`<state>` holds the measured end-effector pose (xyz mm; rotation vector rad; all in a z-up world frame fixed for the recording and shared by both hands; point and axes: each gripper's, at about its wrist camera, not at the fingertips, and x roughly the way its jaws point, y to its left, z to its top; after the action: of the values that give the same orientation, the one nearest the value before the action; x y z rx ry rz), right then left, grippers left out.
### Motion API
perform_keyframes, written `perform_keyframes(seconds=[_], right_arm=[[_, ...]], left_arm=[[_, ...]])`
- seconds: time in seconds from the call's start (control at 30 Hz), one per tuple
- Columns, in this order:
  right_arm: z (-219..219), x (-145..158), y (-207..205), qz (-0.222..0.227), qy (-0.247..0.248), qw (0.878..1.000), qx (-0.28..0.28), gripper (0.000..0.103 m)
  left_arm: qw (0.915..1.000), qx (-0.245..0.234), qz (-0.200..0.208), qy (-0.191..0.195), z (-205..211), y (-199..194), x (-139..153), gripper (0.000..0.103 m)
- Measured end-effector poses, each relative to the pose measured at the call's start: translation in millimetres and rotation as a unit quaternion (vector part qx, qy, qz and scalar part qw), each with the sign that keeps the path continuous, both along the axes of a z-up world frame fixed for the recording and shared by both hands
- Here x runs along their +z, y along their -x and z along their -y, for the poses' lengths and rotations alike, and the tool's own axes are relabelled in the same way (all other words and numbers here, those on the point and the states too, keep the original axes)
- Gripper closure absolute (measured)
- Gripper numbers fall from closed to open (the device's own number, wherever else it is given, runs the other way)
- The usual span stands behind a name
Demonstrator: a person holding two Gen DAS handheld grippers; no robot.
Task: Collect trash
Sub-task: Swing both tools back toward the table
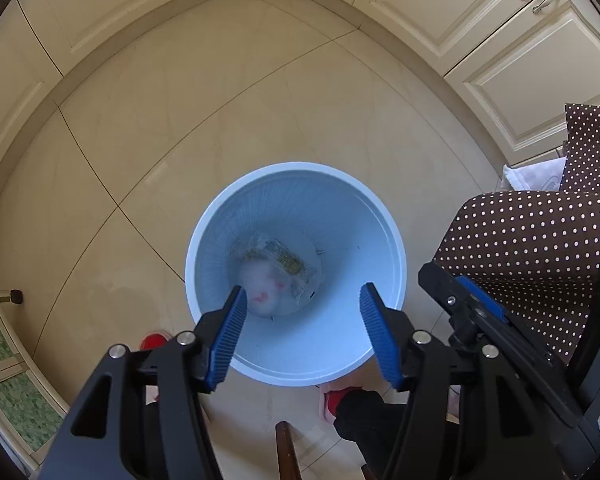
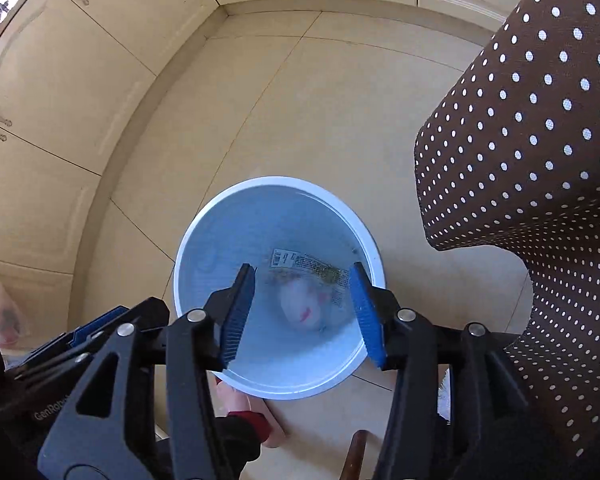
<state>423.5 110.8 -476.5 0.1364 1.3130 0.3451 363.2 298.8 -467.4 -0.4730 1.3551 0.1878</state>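
Observation:
A light blue round trash bin point(image 1: 376, 216) stands on the beige tiled floor; it also shows in the right wrist view point(image 2: 204, 240). At its bottom lie a clear printed plastic wrapper point(image 1: 288, 258) and a white crumpled tissue with red marks point(image 1: 262, 290); both show in the right wrist view too, wrapper point(image 2: 300, 261) and tissue point(image 2: 300, 300). My left gripper point(image 1: 303, 300) is open and empty above the bin's mouth. My right gripper point(image 2: 302, 286) is open and empty above the bin as well, and shows at the right in the left wrist view point(image 1: 476, 312).
A brown cloth with white polka dots point(image 1: 540, 248) hangs at the right of the bin, large in the right wrist view point(image 2: 540, 152). Cream cabinet doors point(image 1: 500, 40) ring the corner. A dark wooden leg point(image 1: 286, 452) and red slippers point(image 1: 340, 398) are below the bin.

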Motion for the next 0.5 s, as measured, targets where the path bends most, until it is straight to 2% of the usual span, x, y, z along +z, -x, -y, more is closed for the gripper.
perform_keyframes(seconds=[0.17,0.3,0.43,0.5], right_arm=[[-4,-1,1,0.002,0.001,1.0,0.004,0.054],[0,13,6,0.03,0.01,0.999,0.012,0.054],[4,65,26,0.11,0.025,0.993,0.03,0.054],[10,107,43,0.165,0.024,0.985,0.038,0.054]], left_arm=[[1.0,-0.002,0.003,-0.004,-1,1,5,0.045],[0.9994,-0.004,0.027,-0.022,0,8,28,0.045],[0.9962,0.001,0.077,-0.041,6,28,73,0.045],[0.9921,0.0,0.115,-0.048,14,42,108,0.045]])
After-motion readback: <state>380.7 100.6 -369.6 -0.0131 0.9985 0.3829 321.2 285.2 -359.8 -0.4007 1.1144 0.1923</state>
